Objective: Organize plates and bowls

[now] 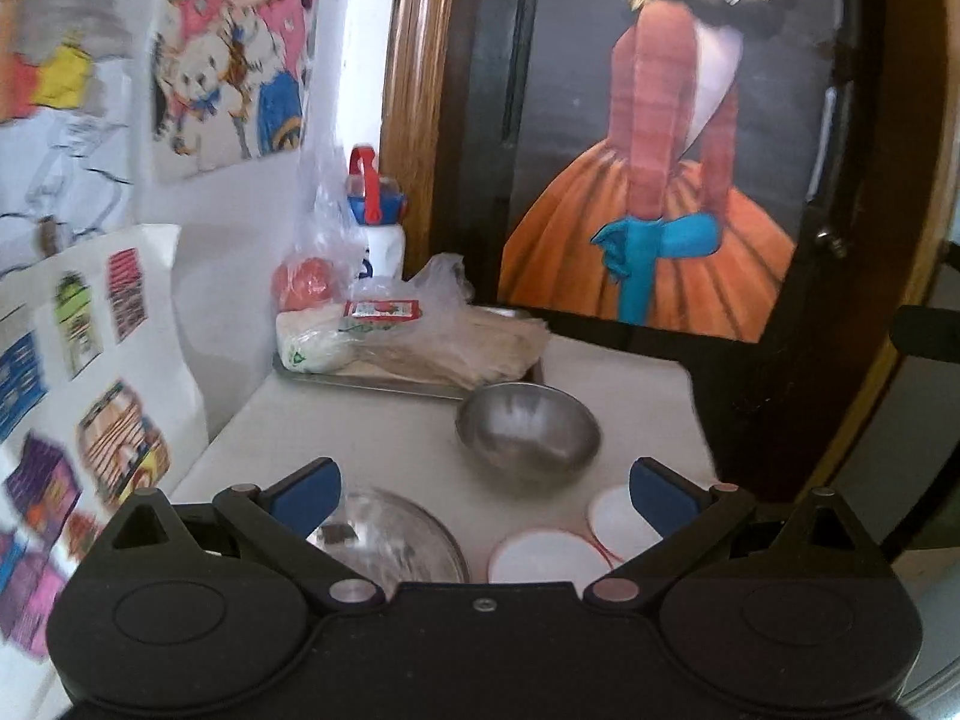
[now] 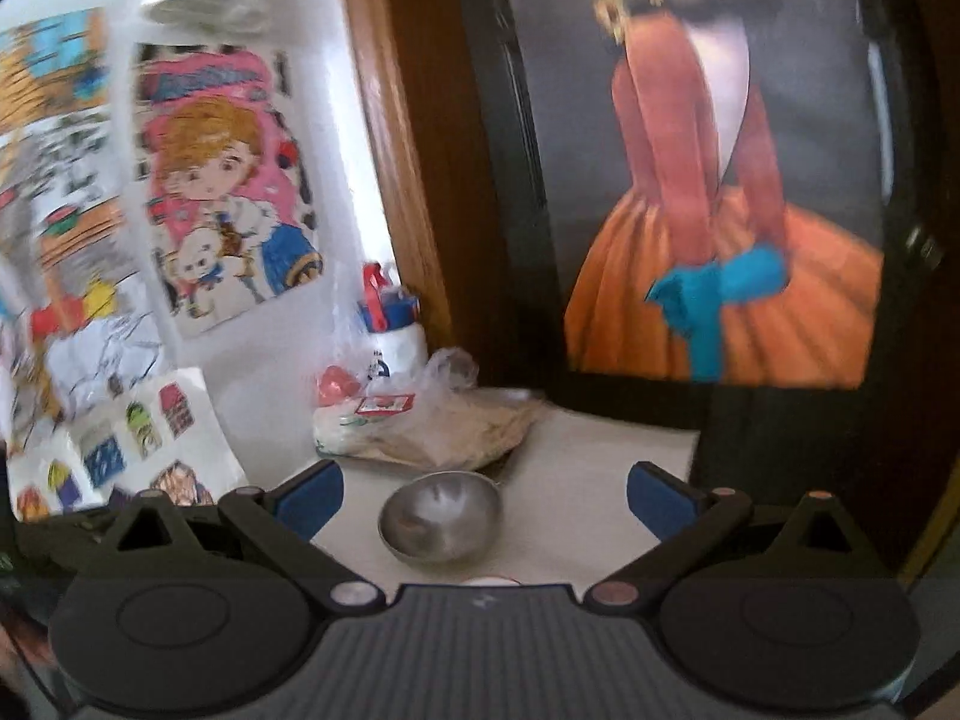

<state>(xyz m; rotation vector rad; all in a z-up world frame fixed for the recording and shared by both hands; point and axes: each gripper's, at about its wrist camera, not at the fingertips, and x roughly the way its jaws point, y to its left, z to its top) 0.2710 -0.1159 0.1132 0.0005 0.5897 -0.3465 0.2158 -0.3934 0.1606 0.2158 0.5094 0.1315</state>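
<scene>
A steel bowl (image 1: 528, 432) stands on the white table (image 1: 372, 438), ahead of my left gripper (image 1: 486, 489), which is open and holds nothing. Nearer, a second shiny steel bowl (image 1: 390, 534) lies partly under its left finger. Two small white plates with red rims (image 1: 540, 558) (image 1: 615, 519) lie near its right finger. In the right wrist view the steel bowl (image 2: 441, 519) sits between the spread blue fingertips of my right gripper (image 2: 485, 495), open and above the table (image 2: 570, 480). A sliver of a white plate (image 2: 492, 581) peeks over the gripper body.
A metal tray (image 1: 384, 381) at the back holds plastic bags of food (image 1: 432, 336). A white bottle with a red and blue lid (image 1: 378, 222) stands in the corner. Drawings hang on the left wall. A dark framed door with a poster (image 1: 660, 180) bounds the back and right.
</scene>
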